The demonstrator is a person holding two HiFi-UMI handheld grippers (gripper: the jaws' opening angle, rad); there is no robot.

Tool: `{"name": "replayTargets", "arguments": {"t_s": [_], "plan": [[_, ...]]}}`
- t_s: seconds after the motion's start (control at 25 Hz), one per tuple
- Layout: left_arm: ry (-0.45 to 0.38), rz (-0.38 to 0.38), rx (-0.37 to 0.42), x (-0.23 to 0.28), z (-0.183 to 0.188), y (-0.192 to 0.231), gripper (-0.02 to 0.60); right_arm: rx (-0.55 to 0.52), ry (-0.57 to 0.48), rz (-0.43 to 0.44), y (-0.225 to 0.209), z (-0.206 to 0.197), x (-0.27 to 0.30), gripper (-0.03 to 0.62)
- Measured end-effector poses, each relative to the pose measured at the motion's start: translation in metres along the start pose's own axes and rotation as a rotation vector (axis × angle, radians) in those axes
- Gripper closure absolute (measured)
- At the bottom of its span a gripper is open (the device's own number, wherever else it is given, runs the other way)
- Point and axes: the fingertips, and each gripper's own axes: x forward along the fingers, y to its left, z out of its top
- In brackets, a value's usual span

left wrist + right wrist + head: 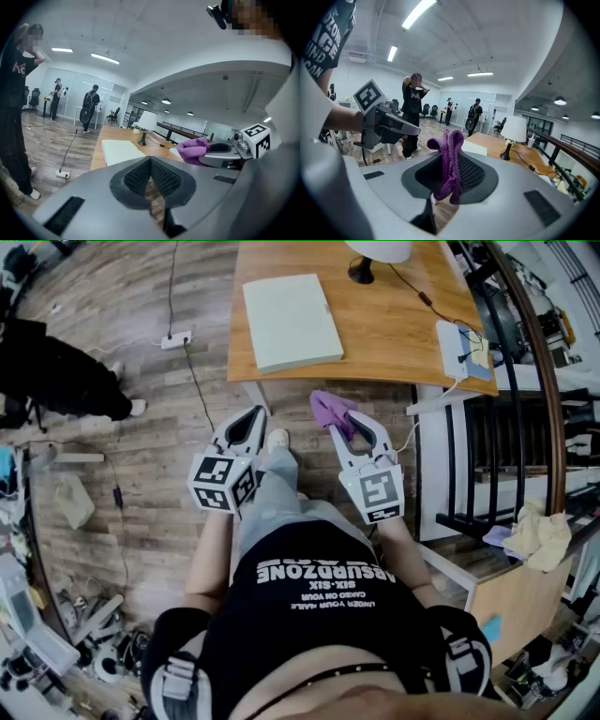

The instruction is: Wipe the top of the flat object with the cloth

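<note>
A wooden surface (394, 329) stands at the far side of a plank floor (141, 456). On it a pale flat object (292, 322) lies bare on its left half, with a lamp (362, 271) behind it and a cable trailing to the right. Both grippers are held over the floor, short of the surface's near edge. The right gripper (345, 420) has its jaws pinching a purple cloth (328, 409), which bunches above the tips and hangs between them, well apart from the flat object. The left gripper (255, 414) has its jaws pressed together with nothing in them. A power strip (175, 338) lies on the floor to the left. The room is an open office with light strips (419, 11) overhead and people (414, 108) standing farther off.
</note>
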Motion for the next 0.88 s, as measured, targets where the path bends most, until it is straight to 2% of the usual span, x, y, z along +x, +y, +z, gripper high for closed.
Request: {"name": "replayTargets", "arguments": {"t_s": [0.6, 0.88], "plan": [[0.032, -0.01, -0.008, 0.106, 0.055, 0.095, 0.566, -0.043, 0.044, -0.043, -0.078, 0.03, 0.127, 0.496], [0.094, -0.031, 0.006, 0.144, 0.056, 0.135, 0.565, -0.09, 0.071, -0.082, -0.103, 0.036, 0.177, 0.496]]}}
